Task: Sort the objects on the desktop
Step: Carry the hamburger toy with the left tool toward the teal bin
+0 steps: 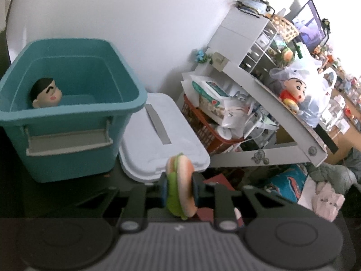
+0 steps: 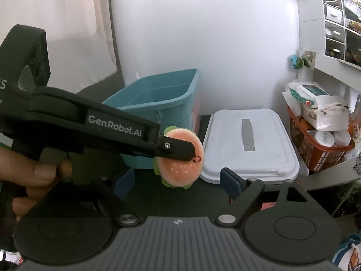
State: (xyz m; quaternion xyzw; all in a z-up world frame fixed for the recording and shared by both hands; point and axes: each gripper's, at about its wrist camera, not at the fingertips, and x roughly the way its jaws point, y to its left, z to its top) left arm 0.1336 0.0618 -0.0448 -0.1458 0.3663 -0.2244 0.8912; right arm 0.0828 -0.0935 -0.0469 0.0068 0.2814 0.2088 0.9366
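Observation:
A plush hamburger toy [image 1: 180, 185] is squeezed edge-on between the pads of my left gripper [image 1: 179, 188], which is shut on it. The right wrist view shows the same hamburger toy [image 2: 180, 160] held by the left gripper [image 2: 176, 151], in front of a teal bin [image 2: 155, 103]. In the left wrist view the teal bin [image 1: 67, 122] stands at the left with a cartoon doll head [image 1: 46, 93] inside. My right gripper [image 2: 178, 180] is open below the toy, with nothing between its blue-padded fingers [image 2: 230, 181].
A white lid [image 1: 162, 140] lies flat to the right of the bin. Beyond it stand an orange basket [image 2: 320, 149] of packets and a white desk shelf [image 1: 266, 103] with a cartoon doll [image 1: 293, 94] and a plastic bag. A hand [image 2: 33, 178] grips the left tool.

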